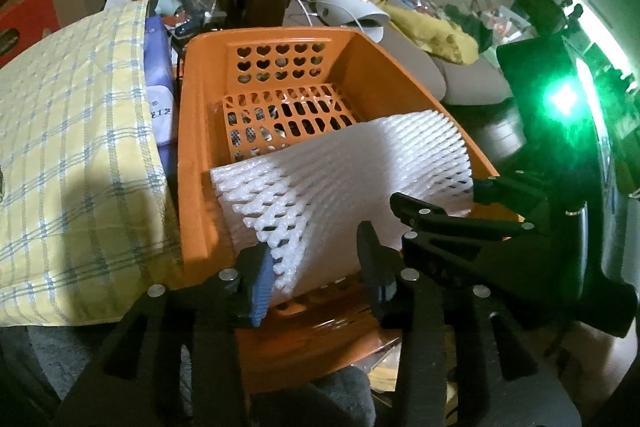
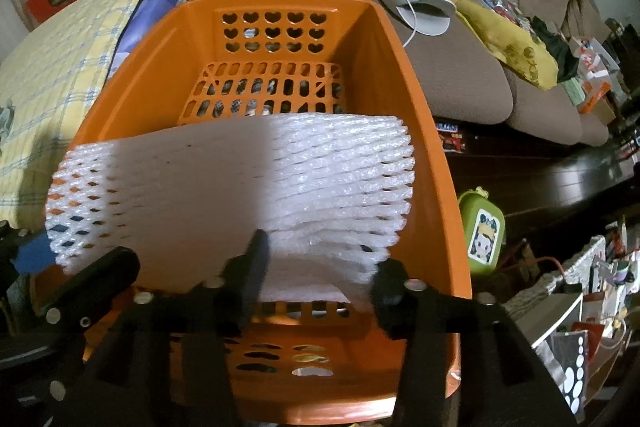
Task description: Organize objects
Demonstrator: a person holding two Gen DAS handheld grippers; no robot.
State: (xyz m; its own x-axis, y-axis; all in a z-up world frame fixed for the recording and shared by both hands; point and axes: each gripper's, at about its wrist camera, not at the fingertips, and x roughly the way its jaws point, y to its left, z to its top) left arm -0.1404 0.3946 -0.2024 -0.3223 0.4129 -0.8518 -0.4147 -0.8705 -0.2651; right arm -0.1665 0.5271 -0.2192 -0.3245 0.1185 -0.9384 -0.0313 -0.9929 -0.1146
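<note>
- Both grippers hang over one orange basket [image 2: 424, 131], jaws parted.
- Left gripper [image 1: 316, 267] straddles the foam net's near edge, pads apparently not pressing.
- Right gripper [image 2: 320, 279] likewise.
- One white foam net [image 2: 240, 187] lies inside the basket.

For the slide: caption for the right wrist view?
Right tongs open over white foam netting lying in the orange plastic basket.

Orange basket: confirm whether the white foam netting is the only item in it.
Yes, only the white foam netting lies inside the orange basket.
</note>
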